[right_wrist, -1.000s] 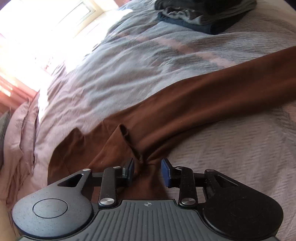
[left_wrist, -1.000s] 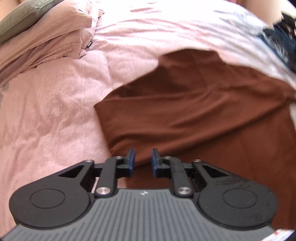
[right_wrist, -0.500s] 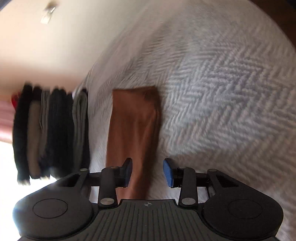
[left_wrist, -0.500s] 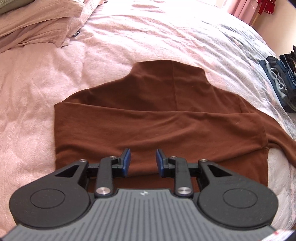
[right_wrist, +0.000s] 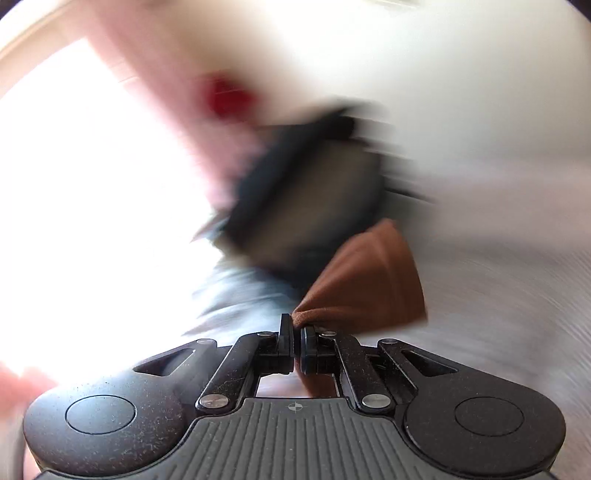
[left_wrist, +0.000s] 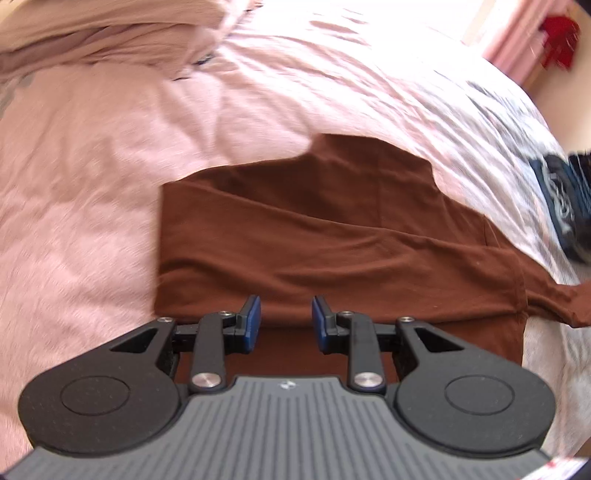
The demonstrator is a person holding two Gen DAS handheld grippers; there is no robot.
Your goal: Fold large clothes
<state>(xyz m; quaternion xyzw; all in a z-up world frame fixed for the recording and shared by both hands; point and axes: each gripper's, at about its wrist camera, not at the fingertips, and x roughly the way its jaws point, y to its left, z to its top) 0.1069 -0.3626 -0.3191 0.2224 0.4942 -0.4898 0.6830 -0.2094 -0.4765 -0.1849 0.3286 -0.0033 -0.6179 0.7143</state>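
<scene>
A brown long-sleeved top (left_wrist: 332, 236) lies flat on the pink bedcover (left_wrist: 92, 192), one sleeve folded across its body. Its other sleeve (left_wrist: 561, 302) trails off to the right. My left gripper (left_wrist: 284, 319) hovers open over the top's near edge with nothing between its blue pads. In the right wrist view my right gripper (right_wrist: 296, 334) is shut on the end of the brown sleeve (right_wrist: 369, 280), which bunches out from the jaws. That view is heavily motion-blurred.
A pile of pink bedding (left_wrist: 110, 33) sits at the back left. Dark folded clothes (left_wrist: 565, 195) lie at the bed's right side, and show as a blurred dark stack (right_wrist: 314, 184) beyond the sleeve. Pink curtains (left_wrist: 517, 40) hang at the far right.
The right gripper has shut on the sleeve end and swung quickly, blurring its view. The left gripper stays open and has shifted slightly, the top now nearer the frame's middle.
</scene>
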